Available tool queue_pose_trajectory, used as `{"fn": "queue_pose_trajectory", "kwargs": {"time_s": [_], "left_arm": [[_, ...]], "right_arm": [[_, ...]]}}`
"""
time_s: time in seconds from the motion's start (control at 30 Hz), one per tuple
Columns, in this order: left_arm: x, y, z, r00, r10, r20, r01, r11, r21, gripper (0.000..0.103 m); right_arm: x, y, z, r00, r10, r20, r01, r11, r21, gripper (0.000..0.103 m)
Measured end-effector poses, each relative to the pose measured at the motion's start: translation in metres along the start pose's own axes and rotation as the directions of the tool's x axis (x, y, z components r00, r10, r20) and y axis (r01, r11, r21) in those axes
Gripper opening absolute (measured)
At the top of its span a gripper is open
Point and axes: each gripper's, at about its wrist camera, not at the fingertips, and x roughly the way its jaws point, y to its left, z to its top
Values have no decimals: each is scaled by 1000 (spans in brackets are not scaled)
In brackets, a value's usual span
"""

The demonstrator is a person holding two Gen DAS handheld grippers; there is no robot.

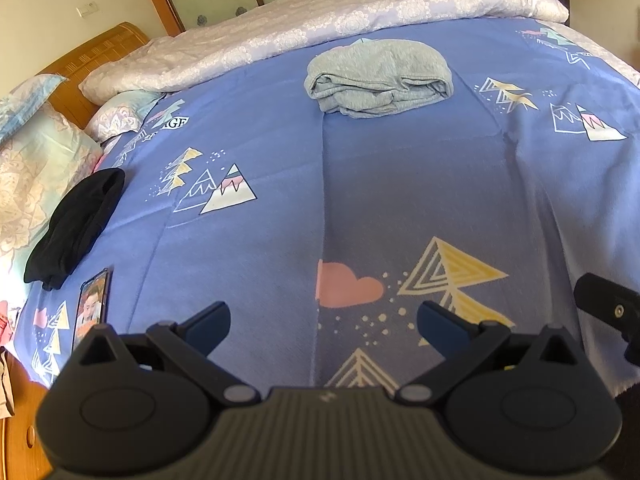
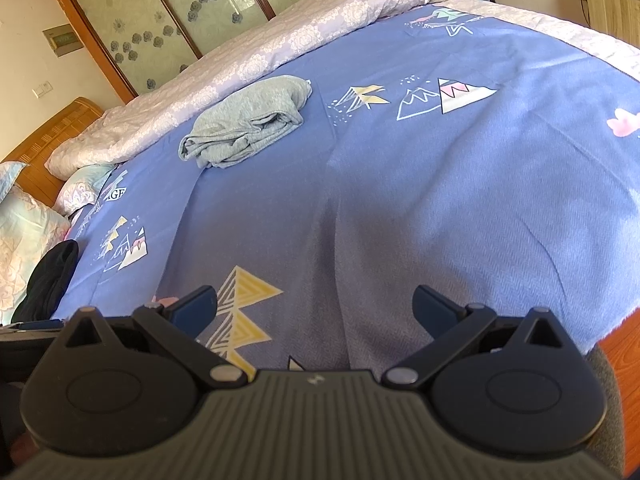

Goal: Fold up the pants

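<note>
Claws first: the left claw (image 1: pixel 323 322) hangs low over the blue bedspread (image 1: pixel 280 208) with its jaws spread wide and nothing between them, and the right claw (image 2: pixel 315 307) is just as wide open and empty over the same cloth. Left of the left claw a phone (image 1: pixel 93 304) lies flat with its screen lit, and just beyond it sits a bundle of black clothing (image 1: pixel 76 224) near the pillows (image 1: pixel 36 168). Farther up the bed, well apart from both claws, the grey pants (image 1: pixel 378 77) lie as a folded bundle on the bedspread, close to the pale floral quilt (image 1: pixel 320 20) heaped along the far side.
</note>
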Motion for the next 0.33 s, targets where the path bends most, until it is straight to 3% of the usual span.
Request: {"fn": "queue_pose_trajectory", "kwargs": {"time_s": [0.33], "left_arm": [[0,3,-1,999,-51,4,51,999,-15,103]], "right_arm": [[2,-3,-1,1000,-3,-4,3,1000,-5,103]]}}
